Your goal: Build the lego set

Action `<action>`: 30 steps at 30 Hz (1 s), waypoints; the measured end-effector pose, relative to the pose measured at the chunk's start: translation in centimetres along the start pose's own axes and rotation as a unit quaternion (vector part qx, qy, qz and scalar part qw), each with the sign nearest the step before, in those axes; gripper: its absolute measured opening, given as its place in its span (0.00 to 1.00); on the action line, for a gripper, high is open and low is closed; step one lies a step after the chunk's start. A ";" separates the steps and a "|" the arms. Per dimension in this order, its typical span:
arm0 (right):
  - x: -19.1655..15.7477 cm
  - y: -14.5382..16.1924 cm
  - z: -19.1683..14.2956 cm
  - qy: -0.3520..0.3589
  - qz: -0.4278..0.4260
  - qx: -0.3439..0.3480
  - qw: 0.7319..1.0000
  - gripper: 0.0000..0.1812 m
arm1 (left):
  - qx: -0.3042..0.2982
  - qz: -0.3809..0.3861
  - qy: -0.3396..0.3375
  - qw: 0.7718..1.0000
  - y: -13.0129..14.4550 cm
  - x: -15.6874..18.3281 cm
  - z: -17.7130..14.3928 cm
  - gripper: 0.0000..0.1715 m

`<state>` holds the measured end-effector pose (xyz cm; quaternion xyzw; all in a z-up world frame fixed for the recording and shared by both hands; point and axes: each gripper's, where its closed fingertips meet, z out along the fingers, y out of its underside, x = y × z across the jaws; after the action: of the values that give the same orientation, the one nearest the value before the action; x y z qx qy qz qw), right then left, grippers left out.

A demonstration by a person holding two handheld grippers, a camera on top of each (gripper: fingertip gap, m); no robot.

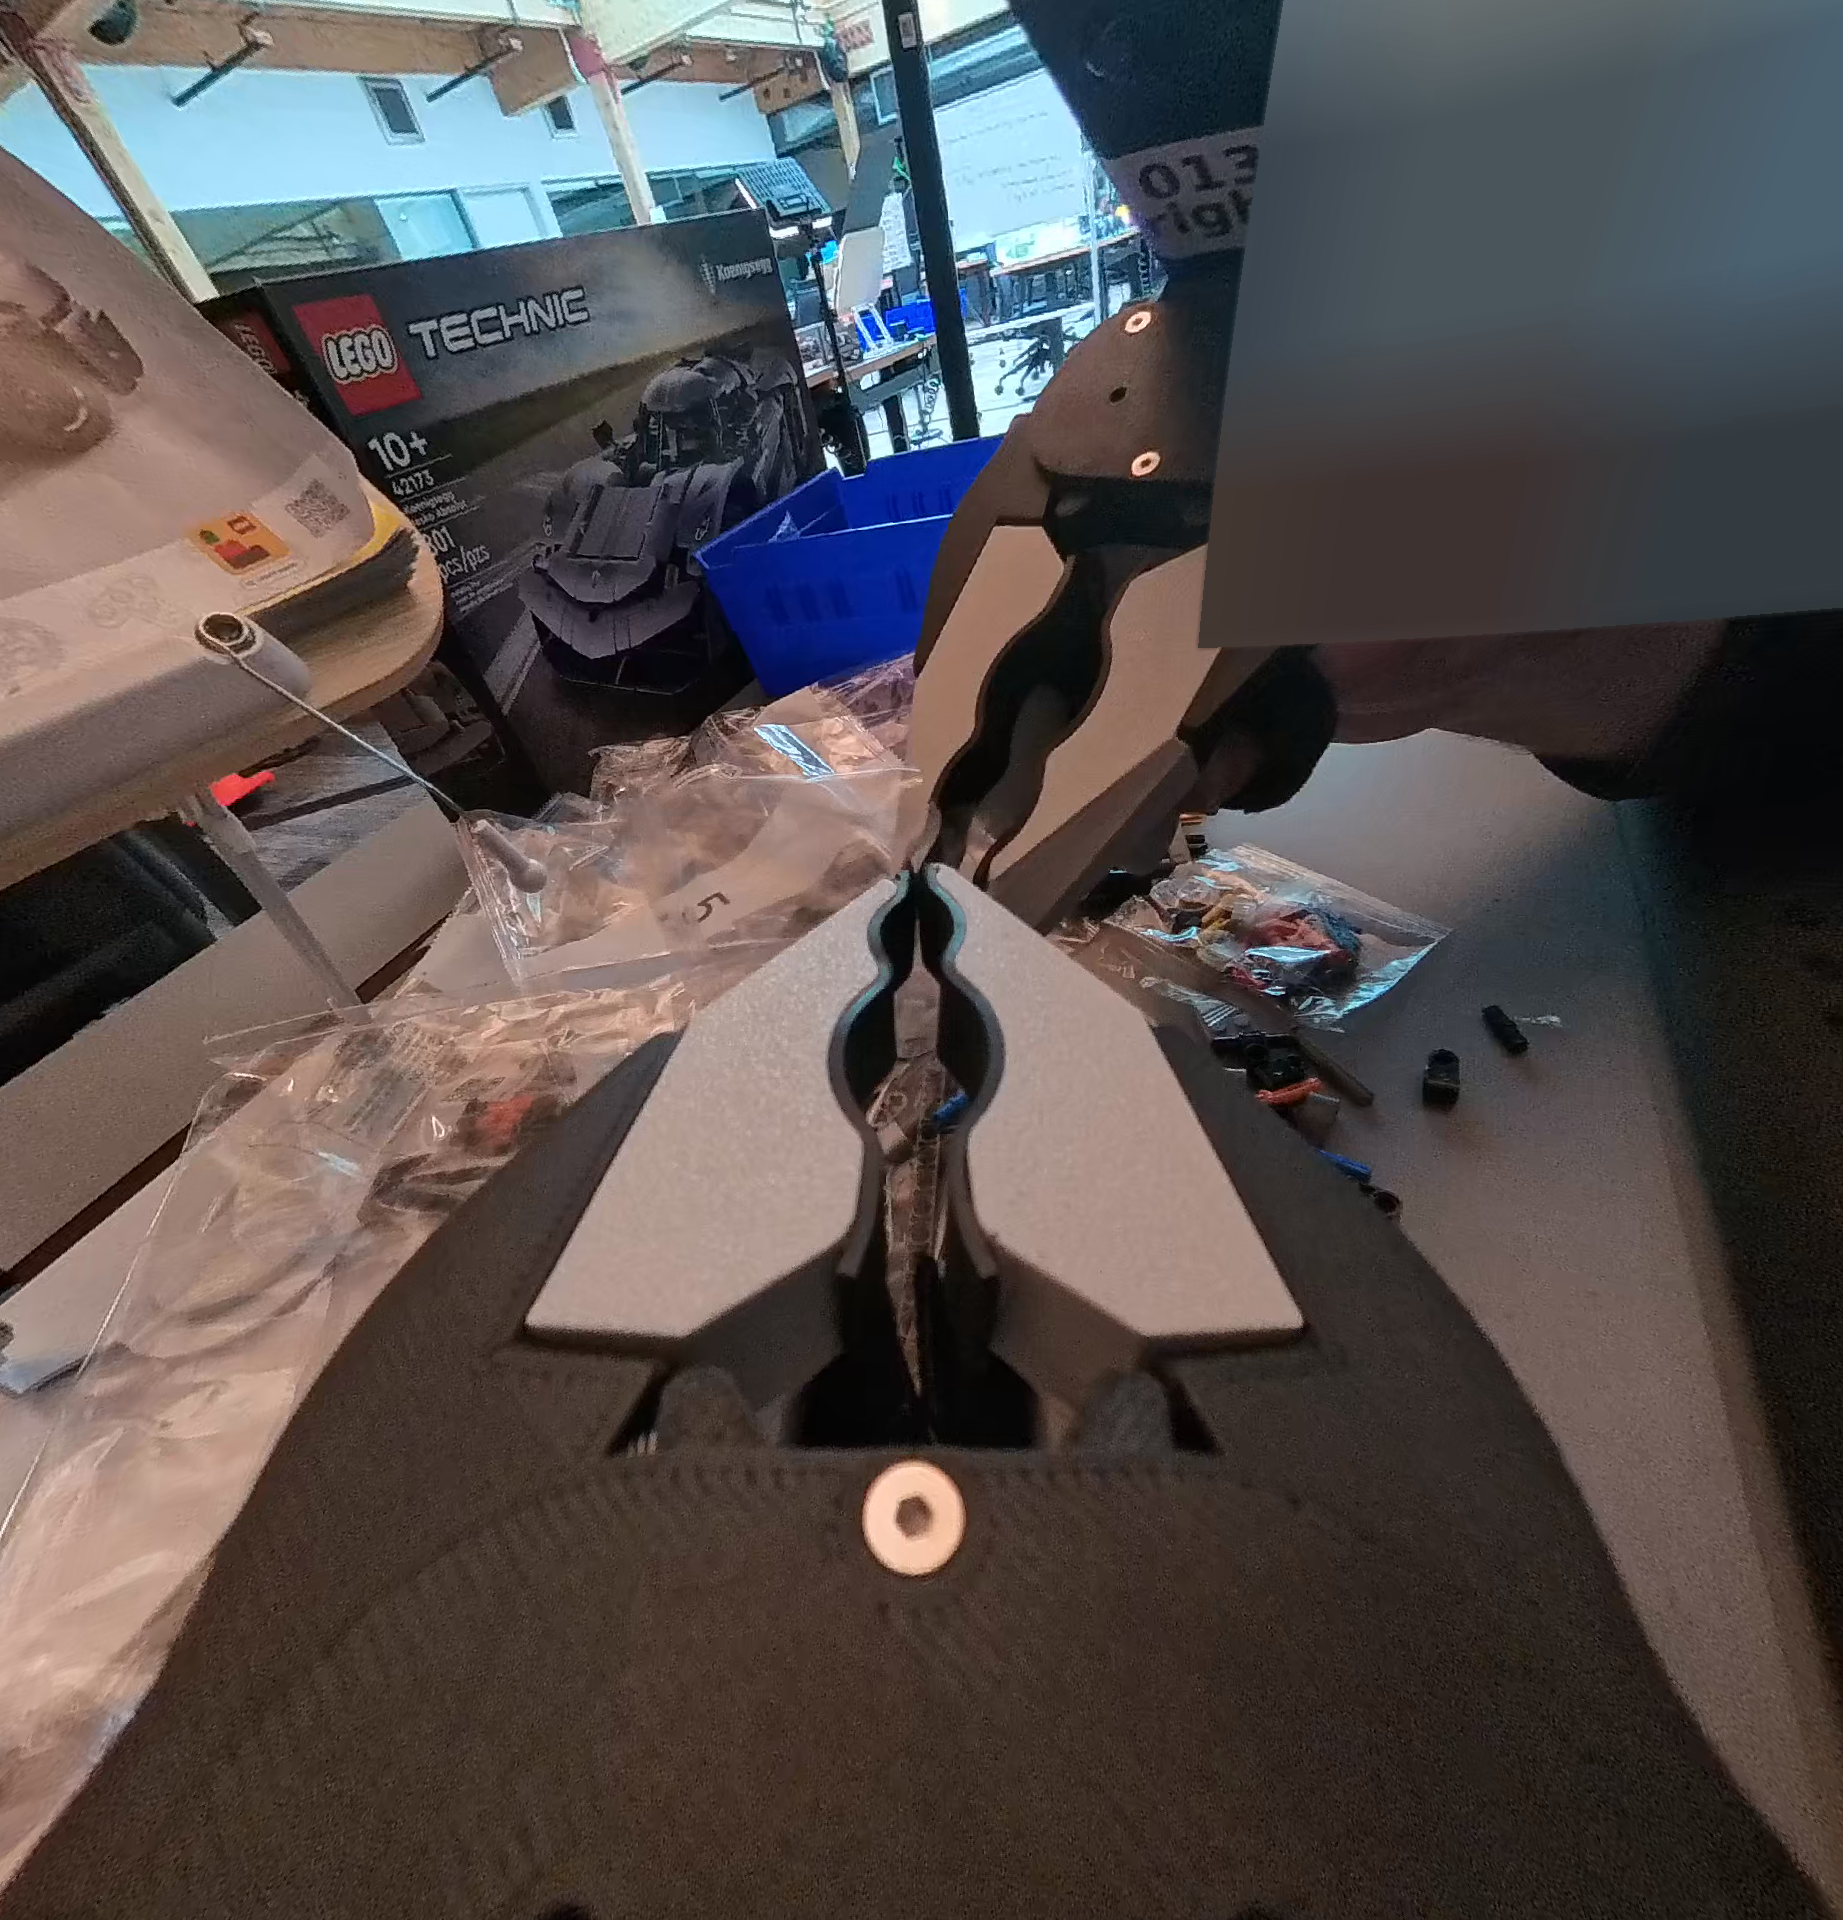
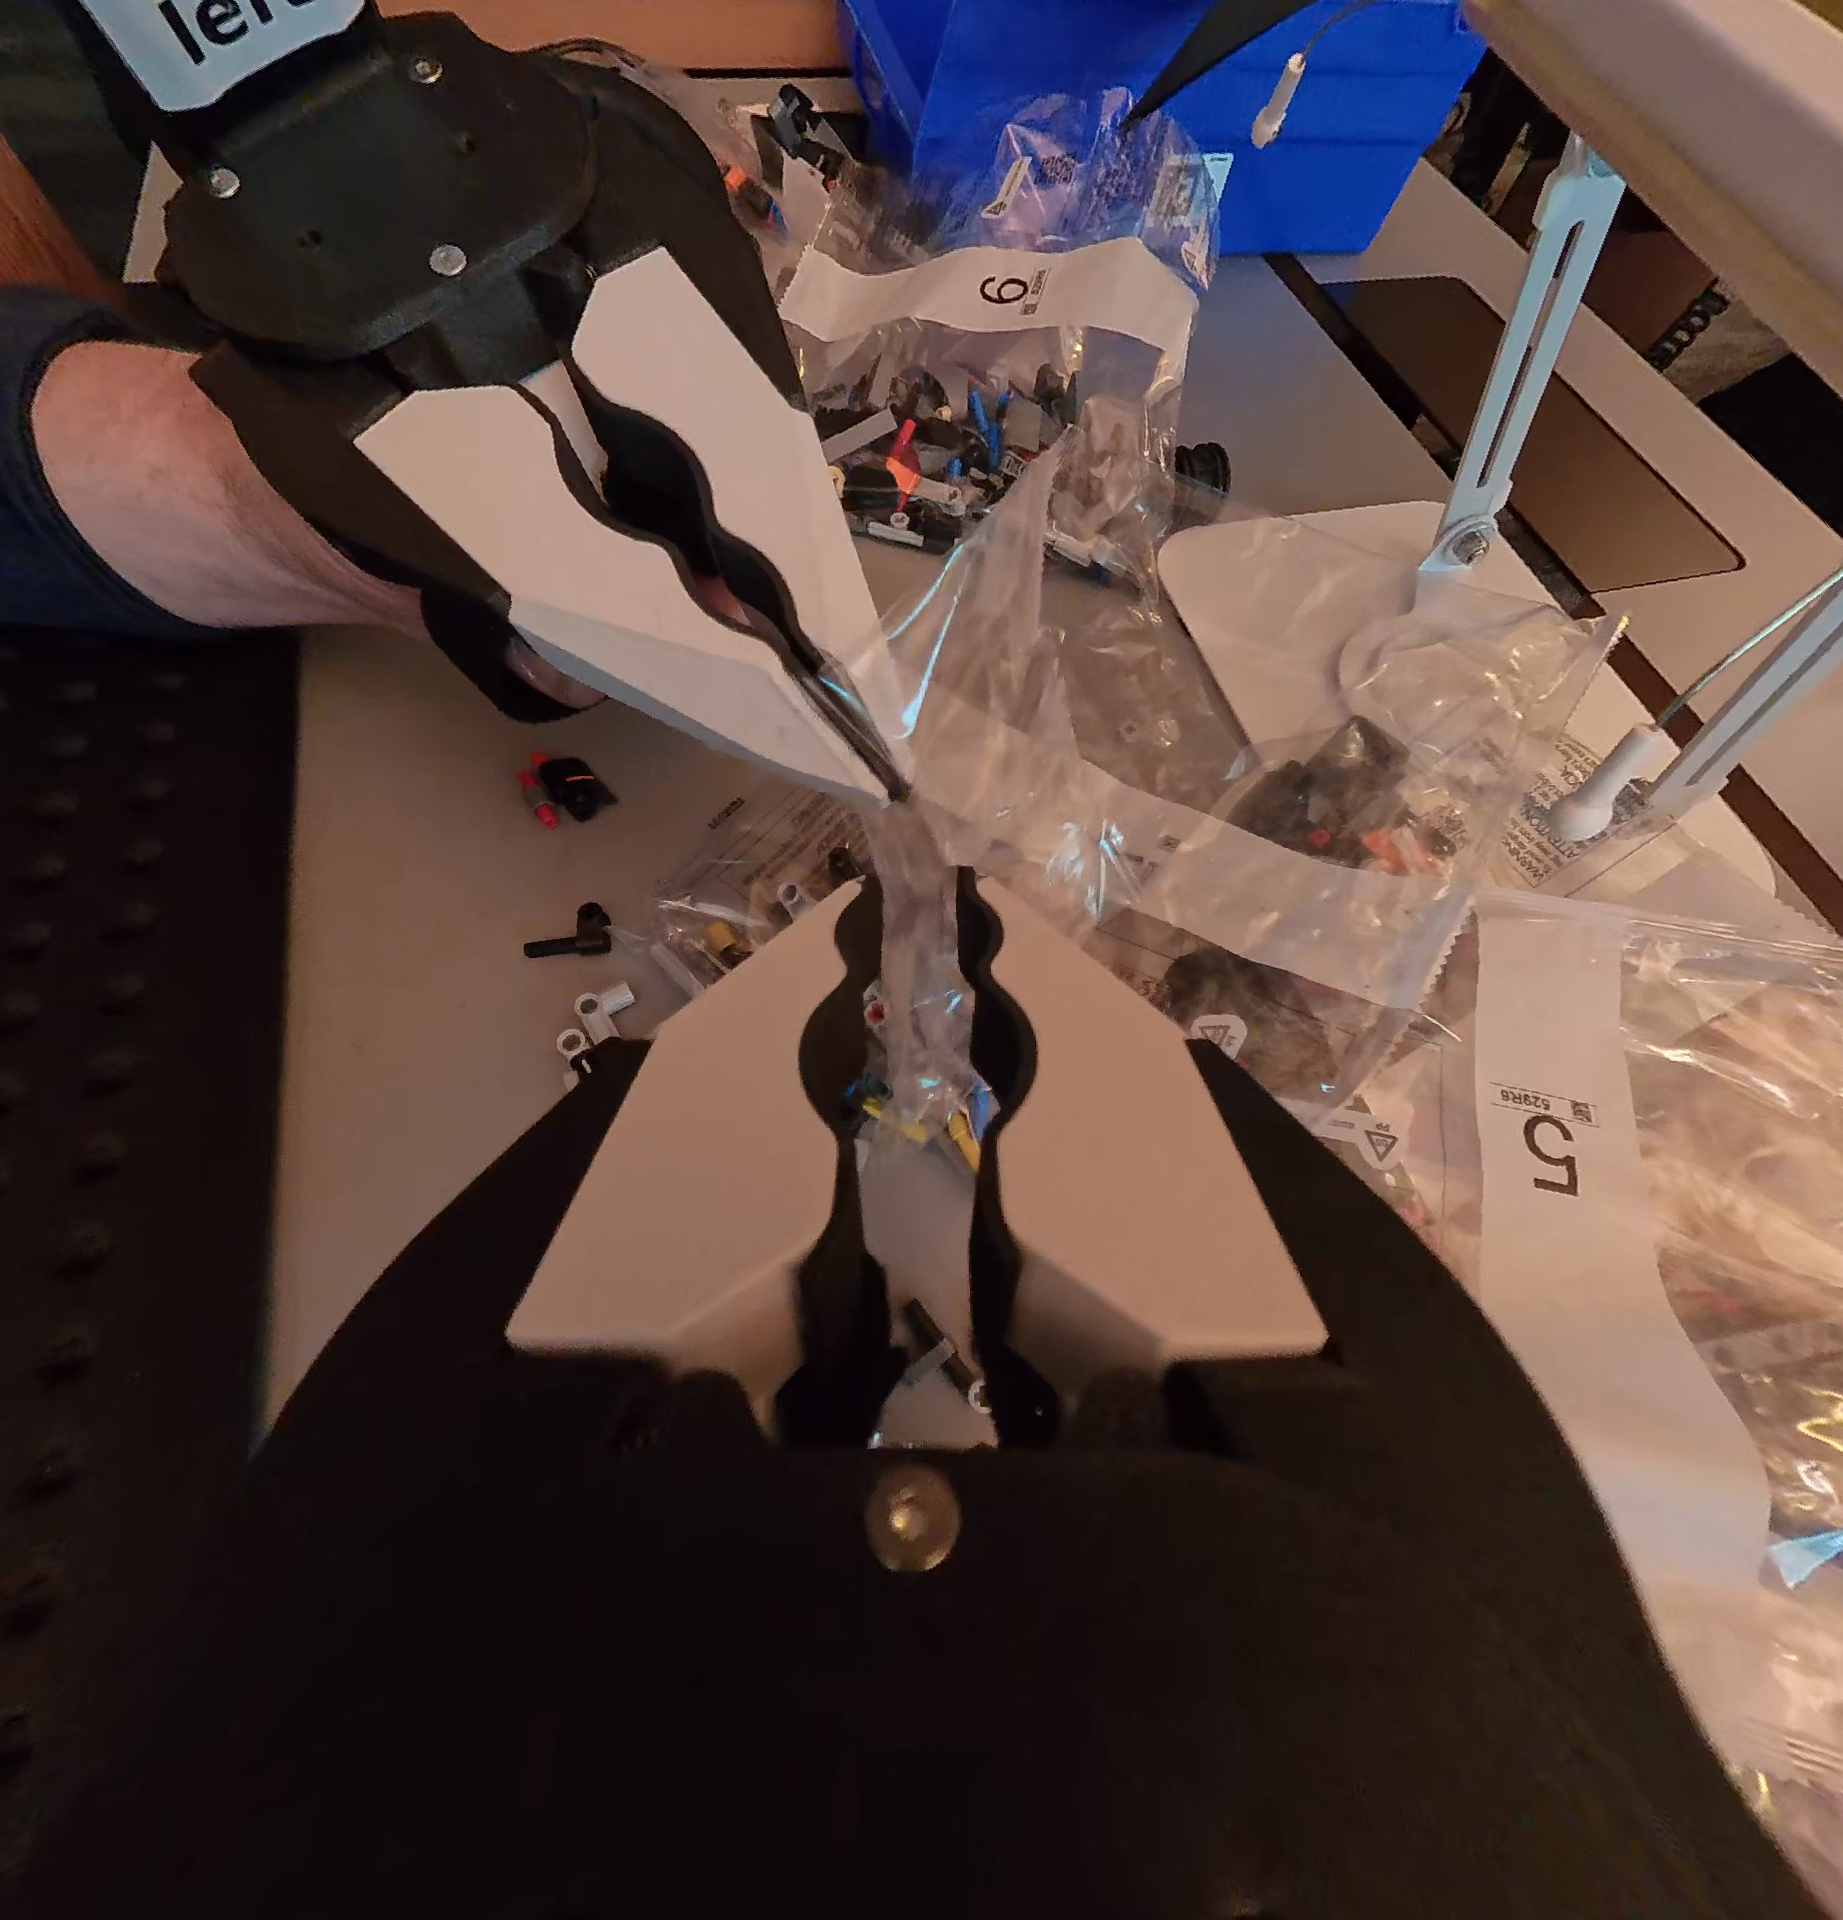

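Both grippers pinch the same small clear bag of coloured pieces, held up just above the grey table. The left gripper has its tips pressed together on the plastic, and the right gripper is nearly closed on the bag's twisted neck, tip to tip with the left. Loose pieces lie on the table nearby, beside larger numbered bags and a blue bin.

Small parts bag pinched between both grippers' jaws, apparently above table; loose pieces left.
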<state>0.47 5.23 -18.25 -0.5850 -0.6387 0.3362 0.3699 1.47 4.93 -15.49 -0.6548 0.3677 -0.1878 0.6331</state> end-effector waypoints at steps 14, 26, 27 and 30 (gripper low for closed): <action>0.2 -0.1 -0.2 0.006 0.002 0.002 1.000 0.06 | 0.000 -0.006 -0.001 1.000 0.1 -0.2 0.0 0.00; 0.1 -0.5 -0.3 -0.011 0.022 0.027 0.999 0.05 | 0.009 -0.021 -0.004 1.000 -0.1 -0.6 -0.2 0.00; 0.1 -0.5 -0.3 -0.014 0.025 0.028 0.999 0.05 | 0.009 -0.022 -0.003 1.000 -0.1 -0.6 -0.2 0.00; -0.1 -0.5 -0.4 -0.024 0.029 0.028 0.999 0.05 | 0.009 -0.018 -0.004 1.000 -0.2 -0.6 -0.3 0.00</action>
<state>0.56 5.10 -17.63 -0.5842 -0.6209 0.3785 0.3605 0.97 5.13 -15.14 -0.6562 0.3512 -0.1997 0.6374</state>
